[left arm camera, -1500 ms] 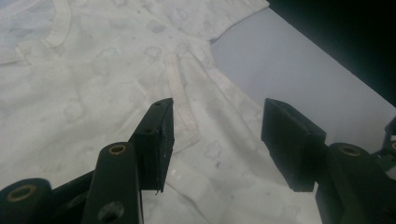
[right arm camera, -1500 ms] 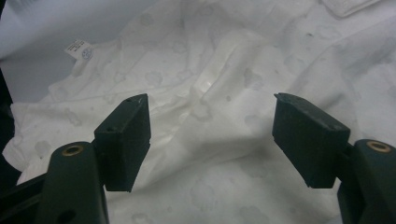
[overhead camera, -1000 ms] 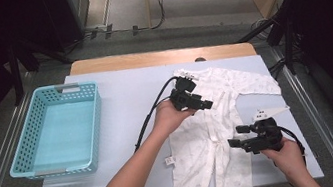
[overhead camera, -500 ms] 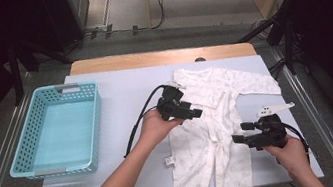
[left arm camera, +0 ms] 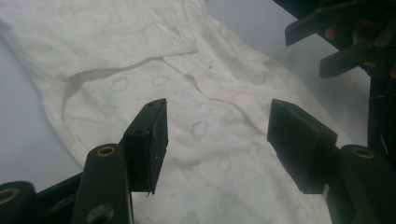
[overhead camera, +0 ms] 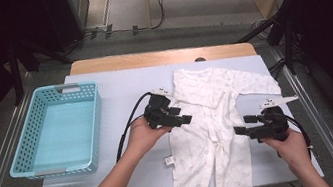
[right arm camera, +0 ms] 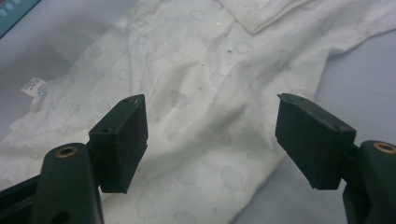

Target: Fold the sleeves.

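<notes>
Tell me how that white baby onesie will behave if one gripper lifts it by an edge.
The onesie is thin wrinkled cloth lying flat, so it will likely droop and fold rather than hold shape. It looks light. Its sleeve and legs would probably drag across the white table cover, and a care tag may flip.

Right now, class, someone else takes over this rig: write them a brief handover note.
Left tool: open, holds nothing, over the romper's left edge.
Right tool: open, holds nothing, at its right side.
Romper: flat on the sheet, its left sleeve folded over the chest, its right one out. Basket: at far left, nothing inside.
Done: one sleeve folded.
Left: probably the remaining folds, then the basket.
</notes>
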